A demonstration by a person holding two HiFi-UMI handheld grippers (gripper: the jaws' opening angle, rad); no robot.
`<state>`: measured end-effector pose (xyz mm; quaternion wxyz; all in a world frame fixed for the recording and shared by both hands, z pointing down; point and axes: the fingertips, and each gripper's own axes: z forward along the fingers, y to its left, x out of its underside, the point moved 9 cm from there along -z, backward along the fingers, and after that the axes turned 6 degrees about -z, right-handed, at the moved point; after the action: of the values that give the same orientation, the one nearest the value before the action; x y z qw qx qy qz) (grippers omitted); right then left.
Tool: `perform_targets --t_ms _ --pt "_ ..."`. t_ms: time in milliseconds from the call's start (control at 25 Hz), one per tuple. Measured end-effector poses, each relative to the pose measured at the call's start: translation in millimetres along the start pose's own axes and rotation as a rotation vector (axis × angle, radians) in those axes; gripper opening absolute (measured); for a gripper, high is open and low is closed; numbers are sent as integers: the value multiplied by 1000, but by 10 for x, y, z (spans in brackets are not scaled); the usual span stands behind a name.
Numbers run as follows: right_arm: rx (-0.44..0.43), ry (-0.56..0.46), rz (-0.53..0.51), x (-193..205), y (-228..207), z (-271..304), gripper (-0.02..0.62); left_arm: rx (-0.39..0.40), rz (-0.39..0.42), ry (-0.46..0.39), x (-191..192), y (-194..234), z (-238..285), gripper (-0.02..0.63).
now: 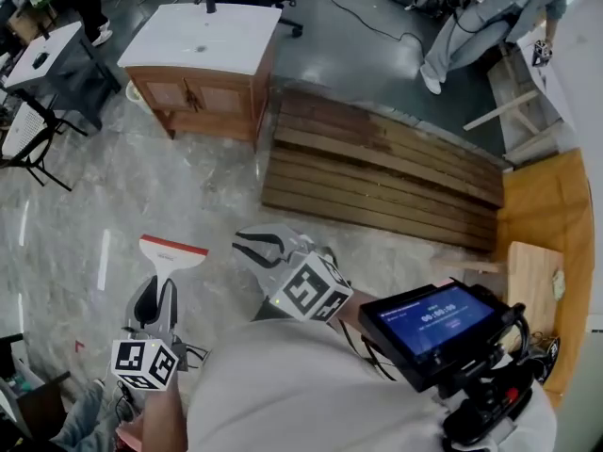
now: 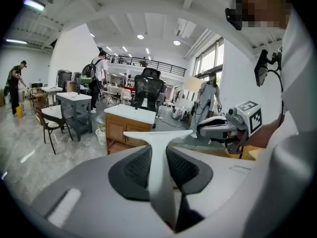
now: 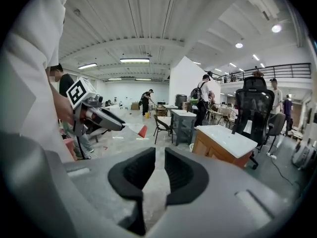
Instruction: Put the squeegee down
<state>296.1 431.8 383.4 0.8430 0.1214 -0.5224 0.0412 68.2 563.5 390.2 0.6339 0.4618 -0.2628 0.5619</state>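
Note:
The squeegee (image 1: pixel 171 250) has a white handle and a red-edged blade. My left gripper (image 1: pixel 155 295) is shut on the handle, holding it above the marble floor at the lower left of the head view. In the left gripper view the white handle (image 2: pixel 157 139) runs up between the pads and ends in the T-shaped head. My right gripper (image 1: pixel 252 248) hovers just right of it, jaws a narrow gap apart and holding nothing. In the right gripper view that gripper (image 3: pixel 154 170) shows only floor between its pads. The left gripper (image 3: pixel 99 118) and the red blade tip (image 3: pixel 142 131) show at the left.
A wooden cabinet with a white top (image 1: pixel 203 40) stands ahead on the floor. A slatted wooden platform (image 1: pixel 377 172) lies to its right, with a wooden board (image 1: pixel 537 281) beyond it. A black chair (image 1: pixel 28 130) and a grey table (image 1: pixel 57 59) are at left. A seated person (image 1: pixel 490 17) is at the far right.

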Motion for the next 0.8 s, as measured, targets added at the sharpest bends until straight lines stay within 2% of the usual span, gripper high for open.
perform_targets --t_ms 160,440,640,800 --pt "-20 -2 2 72 -424 197 46 -16 15 -15 -249 20 365 100" --pt "-22 8 58 2 -794 569 46 1 -24 1 -543 349 780 100" --pt "39 48 77 -2 -1121 998 46 23 -28 16 -701 897 1215 100" --pt "92 76 83 -188 -1385 1496 46 72 -6 20 -1002 1451 1590 100"
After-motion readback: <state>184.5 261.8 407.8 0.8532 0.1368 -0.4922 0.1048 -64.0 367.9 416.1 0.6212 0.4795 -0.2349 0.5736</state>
